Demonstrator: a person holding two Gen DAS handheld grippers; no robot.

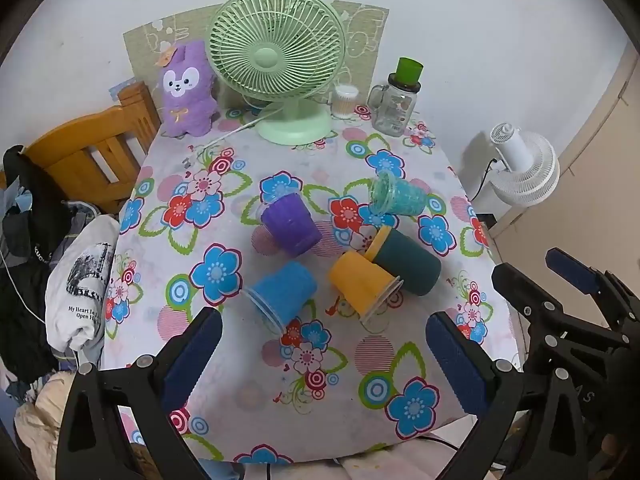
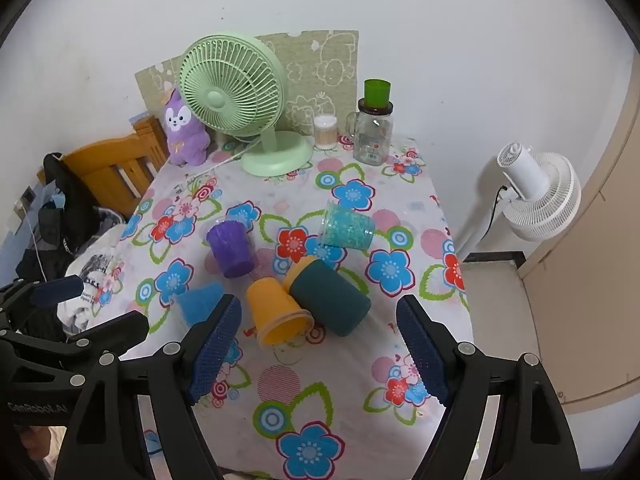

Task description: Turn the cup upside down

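Several plastic cups lie on their sides on the flowered tablecloth (image 1: 224, 360): a blue cup (image 1: 282, 294), a purple cup (image 1: 290, 224), a yellow cup (image 1: 362, 284), a dark green cup (image 1: 406, 260) and a clear teal cup (image 1: 396, 194). In the right wrist view they show as blue (image 2: 200, 300), purple (image 2: 230, 246), yellow (image 2: 276, 312), dark green (image 2: 330, 298) and teal (image 2: 348, 228). My left gripper (image 1: 324, 344) is open and empty, just in front of the blue and yellow cups. My right gripper (image 2: 320, 352) is open and empty, in front of the yellow and dark green cups.
A green desk fan (image 1: 280, 60), a purple plush toy (image 1: 186, 88), a cotton-swab jar (image 1: 346, 100) and a glass mug jar with a green lid (image 1: 396, 100) stand at the table's back. A wooden chair (image 1: 92, 152) with clothes is left. A white fan (image 1: 524, 164) stands right.
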